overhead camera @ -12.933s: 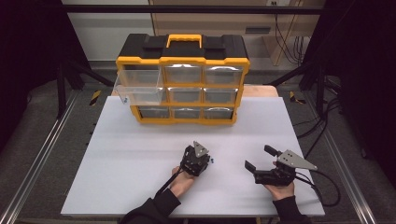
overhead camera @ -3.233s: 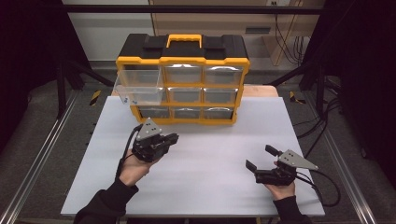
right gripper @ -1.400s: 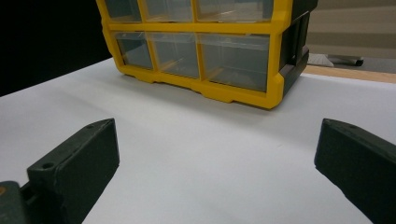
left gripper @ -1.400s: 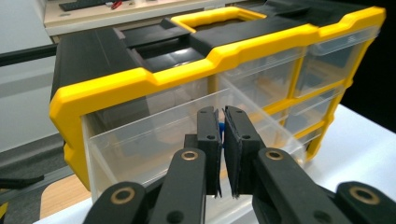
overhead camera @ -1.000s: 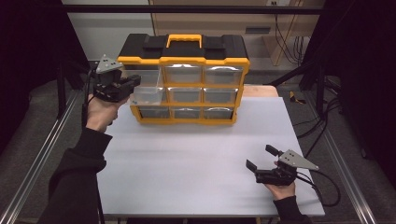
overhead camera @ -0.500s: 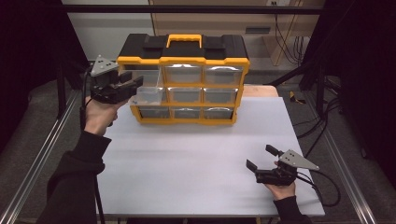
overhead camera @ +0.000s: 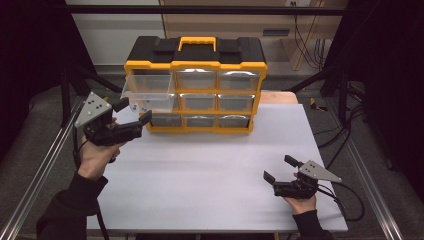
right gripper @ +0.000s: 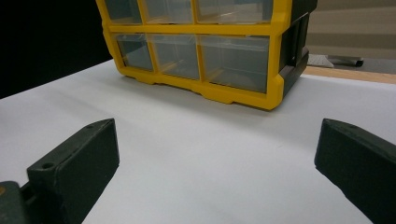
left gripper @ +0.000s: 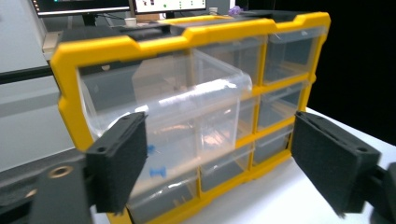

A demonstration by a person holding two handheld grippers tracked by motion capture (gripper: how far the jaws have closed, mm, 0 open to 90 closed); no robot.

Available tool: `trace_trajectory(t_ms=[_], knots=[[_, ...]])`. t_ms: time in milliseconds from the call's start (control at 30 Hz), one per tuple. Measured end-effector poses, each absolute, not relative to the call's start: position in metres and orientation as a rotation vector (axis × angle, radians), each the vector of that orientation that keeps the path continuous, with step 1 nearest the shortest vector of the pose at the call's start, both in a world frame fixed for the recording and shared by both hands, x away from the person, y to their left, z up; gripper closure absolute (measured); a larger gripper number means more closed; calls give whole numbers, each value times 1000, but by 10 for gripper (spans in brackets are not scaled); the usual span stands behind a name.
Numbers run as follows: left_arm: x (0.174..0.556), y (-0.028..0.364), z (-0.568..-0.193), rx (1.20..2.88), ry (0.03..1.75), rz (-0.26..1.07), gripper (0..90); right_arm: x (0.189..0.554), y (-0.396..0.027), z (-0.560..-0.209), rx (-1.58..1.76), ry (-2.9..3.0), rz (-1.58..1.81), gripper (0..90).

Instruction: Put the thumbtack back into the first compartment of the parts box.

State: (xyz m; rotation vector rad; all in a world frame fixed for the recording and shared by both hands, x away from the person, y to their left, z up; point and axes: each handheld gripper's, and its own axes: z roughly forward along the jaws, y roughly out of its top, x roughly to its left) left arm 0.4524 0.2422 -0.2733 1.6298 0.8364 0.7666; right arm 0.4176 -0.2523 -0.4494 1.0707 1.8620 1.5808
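Observation:
A yellow and black organiser cabinet (overhead camera: 195,85) with clear drawers stands at the back of the white table. Its top left drawer (overhead camera: 149,95) is pulled out, and small blue pieces (left gripper: 158,171) show through the clear plastic. My left gripper (overhead camera: 134,111) hovers just in front of and below that drawer, off the cabinet's left corner. Its jaws have just been opening and now stand open with nothing between them. In the left gripper view the drawer (left gripper: 196,112) lies ahead of the left gripper (left gripper: 224,161). My right gripper (overhead camera: 279,168) rests open near the front right, holding nothing.
The right gripper view looks across bare white table (right gripper: 196,135) to the cabinet's lower drawers (right gripper: 210,51). Metal frame rails (overhead camera: 40,175) run along both sides of the table. Cables trail from the right gripper toward the table's right edge.
The left hand has come down and back from the top left drawer toward the near left, and its jaws have opened. The right hand has kept still.

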Motion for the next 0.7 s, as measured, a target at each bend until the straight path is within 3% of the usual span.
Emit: trace_trajectory(t_ms=[233,700], knots=[[441,244,-313,1654,818,747,75,418,-252,-449,1066,1848,1584,7],[432,252,-396,1679,855,648,25,418,-252,-449,1063,1848,1582,7]])
